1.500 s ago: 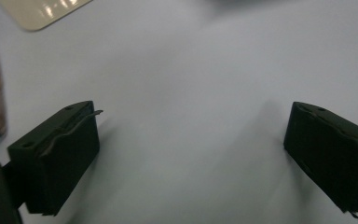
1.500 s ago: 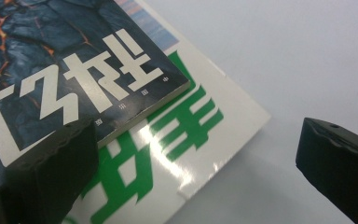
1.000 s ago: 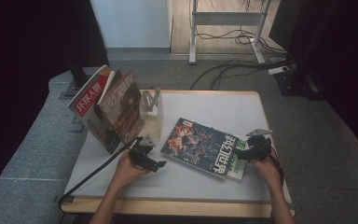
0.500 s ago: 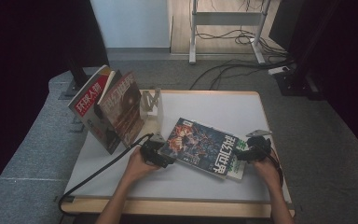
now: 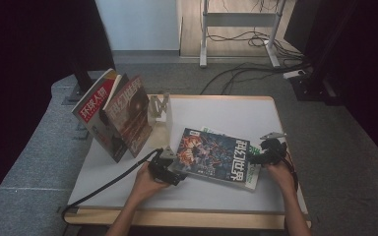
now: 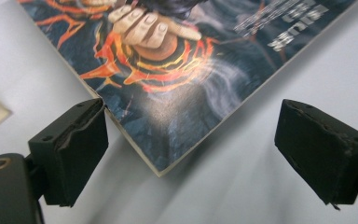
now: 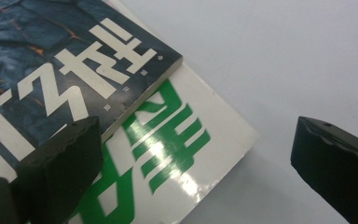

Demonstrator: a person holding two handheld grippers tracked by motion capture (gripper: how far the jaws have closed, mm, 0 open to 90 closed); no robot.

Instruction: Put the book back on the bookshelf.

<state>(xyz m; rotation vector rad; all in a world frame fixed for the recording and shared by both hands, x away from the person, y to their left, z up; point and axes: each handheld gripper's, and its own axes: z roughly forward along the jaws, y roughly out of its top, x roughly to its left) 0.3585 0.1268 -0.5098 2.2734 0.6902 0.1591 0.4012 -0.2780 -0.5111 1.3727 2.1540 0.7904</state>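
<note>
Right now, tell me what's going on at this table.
A person works two claws around a stack of two magazines lying flat on the white table. The left claw, open, straddles a corner of the dark fantasy-cover magazine. The right claw, also open, sits at the far corner, where the green-lettered magazine peeks out underneath. Neither grips anything.

Dark fiery-cover magazine flat on white table, atop green-lettered white magazine. Left gripper at its near-left corner, right gripper at right end. Two upright magazines far left, seemingly against clear plastic stand.
</note>
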